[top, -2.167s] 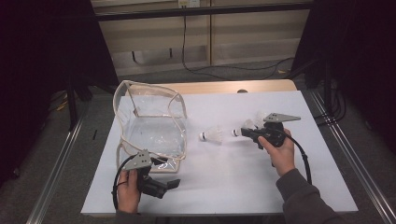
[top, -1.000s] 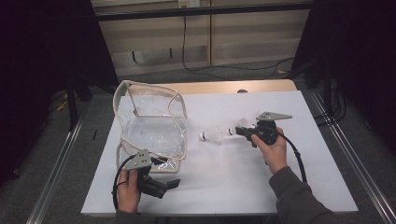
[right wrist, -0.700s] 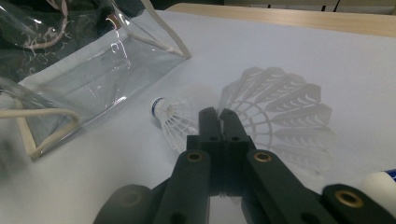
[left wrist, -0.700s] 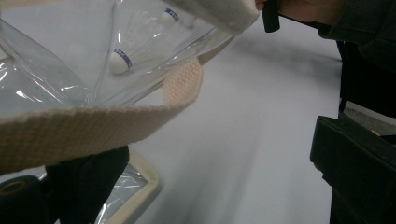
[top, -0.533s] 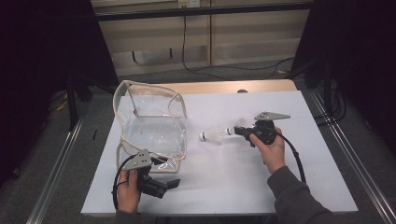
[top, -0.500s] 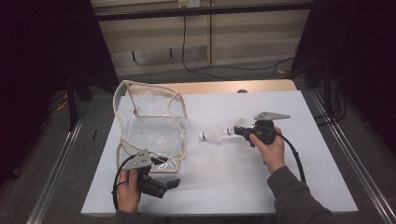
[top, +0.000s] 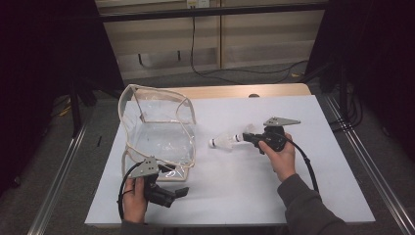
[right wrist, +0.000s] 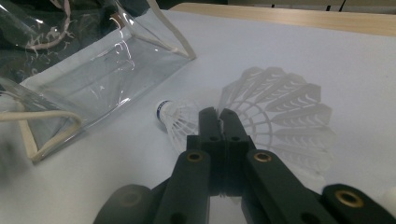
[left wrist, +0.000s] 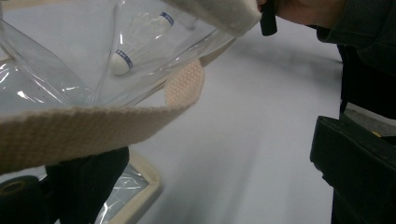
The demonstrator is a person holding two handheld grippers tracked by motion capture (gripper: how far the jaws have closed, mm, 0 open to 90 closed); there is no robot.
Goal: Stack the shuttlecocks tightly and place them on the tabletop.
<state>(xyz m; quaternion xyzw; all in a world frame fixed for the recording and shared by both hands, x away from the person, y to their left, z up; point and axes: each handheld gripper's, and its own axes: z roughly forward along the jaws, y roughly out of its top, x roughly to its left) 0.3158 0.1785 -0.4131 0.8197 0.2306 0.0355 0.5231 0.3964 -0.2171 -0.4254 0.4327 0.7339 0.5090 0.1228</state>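
The shuttlecock (top: 224, 142) lies on its side on the white surface (top: 303, 196), cork end pointing toward the clear bag (top: 159, 129), feather skirt toward the right claw (top: 246, 139). In the right gripper view that claw's jaws are pressed together, nipping the edge of the shuttlecock's (right wrist: 175, 120) skirt just in front of them; a second shuttlecock (right wrist: 280, 109) stands right beside it, skirt fanned open behind the jaws. The clear bag, edged with cream webbing, stands open just to the left of the held shuttlecock, apart from it. The left claw (top: 180, 191) sits at the bag's near corner, low on the surface; in the left gripper view the webbing strap (left wrist: 93, 123) crosses in front of its jaws, which stand apart.
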